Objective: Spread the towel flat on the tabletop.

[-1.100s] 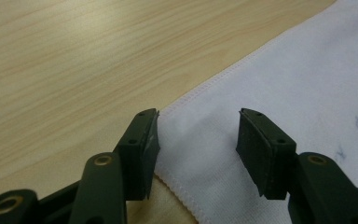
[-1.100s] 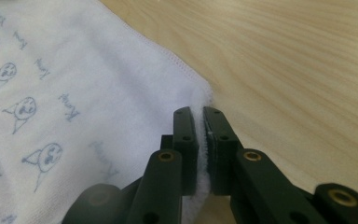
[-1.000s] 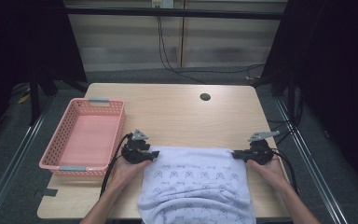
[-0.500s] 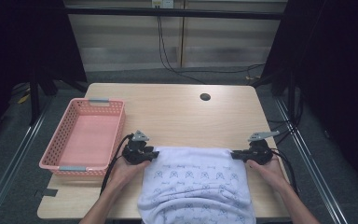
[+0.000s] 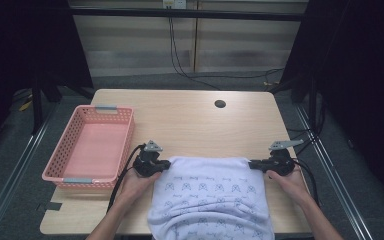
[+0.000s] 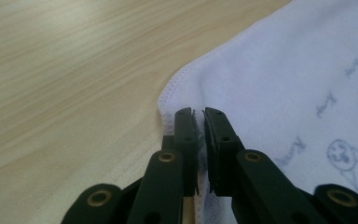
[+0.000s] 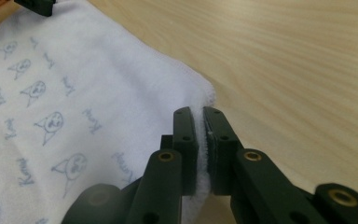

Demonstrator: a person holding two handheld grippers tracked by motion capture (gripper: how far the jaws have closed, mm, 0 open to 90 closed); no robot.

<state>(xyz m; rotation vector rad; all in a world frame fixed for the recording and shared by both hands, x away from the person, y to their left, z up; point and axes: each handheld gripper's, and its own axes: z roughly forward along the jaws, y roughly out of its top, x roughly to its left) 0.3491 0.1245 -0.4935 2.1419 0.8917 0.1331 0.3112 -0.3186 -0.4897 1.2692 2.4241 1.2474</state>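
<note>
A white cotton cloth printed with small blue cartoon faces and lettering (image 5: 210,197) lies spread on the near half of the light wood-grain table (image 5: 190,125). Its far edge runs straight between the two grippers, and its near part hangs over the table's front edge towards the person.

The left gripper (image 5: 164,164) sits at the far left corner of the cloth. Its jaws have just been closing, and in the left gripper view (image 6: 199,123) they stand almost together, with the hemmed corner of the cloth (image 6: 279,84) pinched between the pads. The corner is raised slightly off the table at the pinch.

The right gripper (image 5: 255,164) sits at the far right corner of the cloth. In the right gripper view (image 7: 200,122) its jaws are likewise nearly together, with the cloth's edge (image 7: 98,102) gripped between the pads. Whether the pinch takes one layer or a folded hem appears uncertain from this angle.

Both hands rest low on the table behind their grippers: left hand (image 5: 137,184), right hand (image 5: 291,181), the forearms coming in from the near edge.

A pink rectangular plastic mesh basket with grey handle clips (image 5: 60,165) stands on the left part of the table, just beside the left gripper and apart from the cloth. A small round dark cable hole (image 5: 220,104) marks the far side of the table top, well apart from the cloth.
</note>
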